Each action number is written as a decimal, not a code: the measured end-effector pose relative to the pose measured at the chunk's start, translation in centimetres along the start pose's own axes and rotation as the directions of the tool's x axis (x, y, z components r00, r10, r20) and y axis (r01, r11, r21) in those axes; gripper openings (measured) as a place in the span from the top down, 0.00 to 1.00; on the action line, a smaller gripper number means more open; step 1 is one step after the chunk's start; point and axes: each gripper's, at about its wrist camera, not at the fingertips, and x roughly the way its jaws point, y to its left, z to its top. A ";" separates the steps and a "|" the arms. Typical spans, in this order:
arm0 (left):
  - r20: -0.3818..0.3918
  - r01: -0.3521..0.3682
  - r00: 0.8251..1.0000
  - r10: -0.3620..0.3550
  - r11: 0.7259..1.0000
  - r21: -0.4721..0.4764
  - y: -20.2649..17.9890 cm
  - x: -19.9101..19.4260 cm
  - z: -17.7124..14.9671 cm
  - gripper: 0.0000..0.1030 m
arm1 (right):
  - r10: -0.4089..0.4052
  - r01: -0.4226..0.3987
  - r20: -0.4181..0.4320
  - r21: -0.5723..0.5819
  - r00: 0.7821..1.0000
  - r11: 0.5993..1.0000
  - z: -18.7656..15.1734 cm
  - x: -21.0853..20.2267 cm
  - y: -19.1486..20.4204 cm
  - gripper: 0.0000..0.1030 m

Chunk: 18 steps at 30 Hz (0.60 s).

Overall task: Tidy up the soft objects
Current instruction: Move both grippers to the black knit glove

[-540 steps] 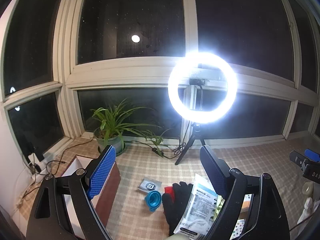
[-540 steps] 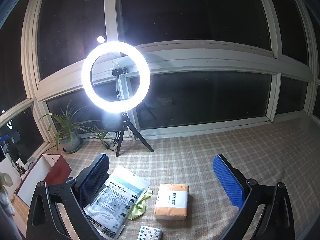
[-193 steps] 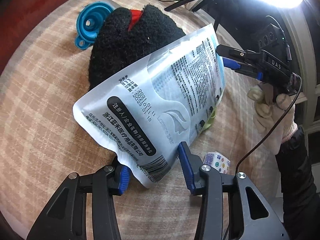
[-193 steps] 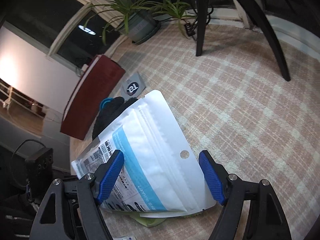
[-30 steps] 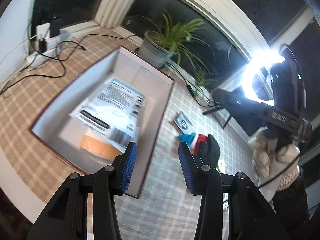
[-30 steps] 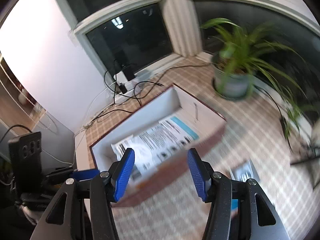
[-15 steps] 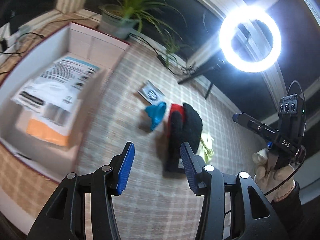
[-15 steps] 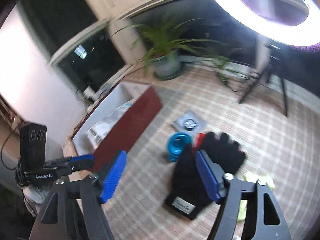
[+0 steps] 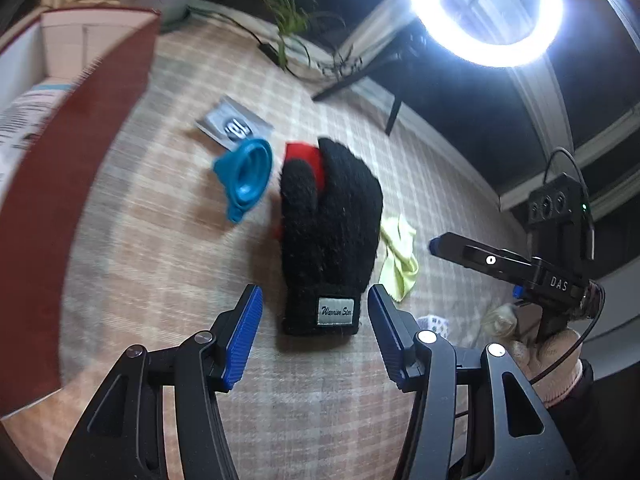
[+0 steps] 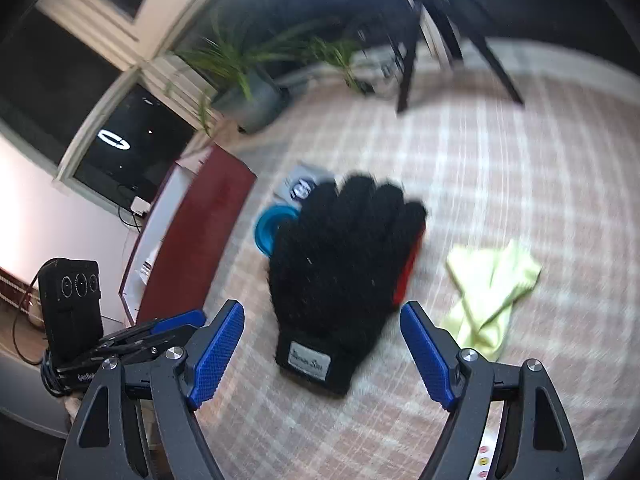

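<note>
A black knit glove (image 9: 330, 232) with a grey label lies flat on the checked cloth, red showing under it; it also shows in the right wrist view (image 10: 340, 264). My left gripper (image 9: 314, 332) is open and empty, just short of the glove's cuff. My right gripper (image 10: 322, 354) is open and empty, its fingers either side of the cuff. A pale yellow cloth (image 9: 398, 256) lies right of the glove, also seen in the right wrist view (image 10: 490, 296). The dark red box (image 9: 60, 152) at the left holds a white printed pouch (image 9: 24, 120).
A blue funnel (image 9: 246, 176) and a grey packet (image 9: 234, 126) lie left of the glove. A potted plant (image 10: 244, 92) and a ring light (image 9: 486, 12) on a tripod stand behind. A small patterned tissue pack (image 9: 434, 324) lies near the right finger.
Both grippers have swung away from the red box, where the white pouch was left, and have come down close over the black glove. Both stay open.
</note>
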 end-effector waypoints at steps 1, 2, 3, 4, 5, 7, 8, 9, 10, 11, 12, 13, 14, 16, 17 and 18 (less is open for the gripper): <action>-0.015 0.006 1.000 -0.006 1.000 -0.002 0.0 0.7 0.1 0.46 | 0.006 -0.006 -0.010 0.014 1.000 1.000 -0.2 0.4 -0.4 0.25; -0.026 0.008 1.000 -0.008 1.000 -0.005 0.0 1.2 0.2 0.46 | 0.016 -0.015 -0.023 0.030 1.000 0.999 -0.4 1.0 -0.8 0.25; -0.036 0.009 0.999 -0.009 1.000 -0.009 0.1 1.8 0.3 0.45 | 0.025 -0.023 -0.034 0.042 0.999 0.999 -0.5 1.4 -1.1 0.25; -0.046 0.010 0.999 -0.011 1.000 -0.012 0.2 2.2 0.3 0.45 | 0.038 -0.035 -0.050 0.063 0.998 0.997 -0.5 2.1 -1.5 0.25; -0.059 0.010 0.998 -0.011 1.000 -0.016 0.2 2.9 0.4 0.45 | 0.045 -0.040 -0.061 0.076 0.997 0.996 -0.5 2.6 -1.7 0.25; -0.078 0.019 0.997 -0.020 1.000 -0.018 0.3 3.9 0.6 0.45 | 0.053 -0.044 -0.086 0.098 0.995 0.994 -0.6 3.6 -2.1 0.25; -0.085 0.022 0.996 -0.023 1.000 -0.017 0.4 4.3 0.6 0.45 | 0.051 -0.042 -0.094 0.103 0.994 0.994 -0.6 4.0 -2.2 0.25; -0.091 0.023 0.996 -0.024 1.000 -0.016 0.5 4.6 0.7 0.45 | 0.052 -0.041 -0.101 0.106 0.994 0.994 -0.7 4.3 -2.4 0.25; -0.098 0.025 0.995 -0.026 1.000 -0.013 0.6 5.0 0.7 0.45 | 0.052 -0.040 -0.110 0.111 0.993 0.993 -0.8 4.7 -2.5 0.25; -0.103 0.023 0.994 -0.025 1.000 -0.013 0.6 5.3 0.8 0.45 | 0.056 -0.041 -0.121 0.121 0.991 0.992 -0.9 5.2 -2.7 0.25; -0.108 0.022 0.994 -0.024 1.000 -0.013 0.7 5.7 0.8 0.45 | 0.061 -0.045 -0.128 0.129 0.990 0.991 -0.9 5.5 -2.8 0.25; -0.112 0.026 0.993 -0.027 1.000 -0.012 0.7 6.0 0.9 0.45 | 0.068 -0.048 -0.135 0.142 0.988 0.989 -1.0 5.9 -3.0 0.25; -0.116 0.027 0.993 -0.028 1.000 -0.010 0.7 6.3 0.9 0.45 | 0.069 -0.048 -0.137 0.150 0.988 0.988 -1.1 6.2 -3.1 0.25; -0.117 0.029 0.993 -0.029 1.000 -0.007 0.6 6.7 1.0 0.45 | 0.070 -0.047 -0.140 0.162 0.988 0.986 -1.1 6.7 -3.3 0.25; -0.119 0.026 0.993 -0.027 1.000 -0.004 0.6 6.8 1.0 0.45 | 0.071 -0.047 -0.141 0.169 0.987 0.984 -1.1 7.0 -3.3 0.25; -0.120 0.024 0.993 -0.024 1.000 0.000 0.6 7.0 1.0 0.45 | 0.072 -0.047 -0.142 0.174 0.987 0.984 -1.1 7.2 -3.3 0.25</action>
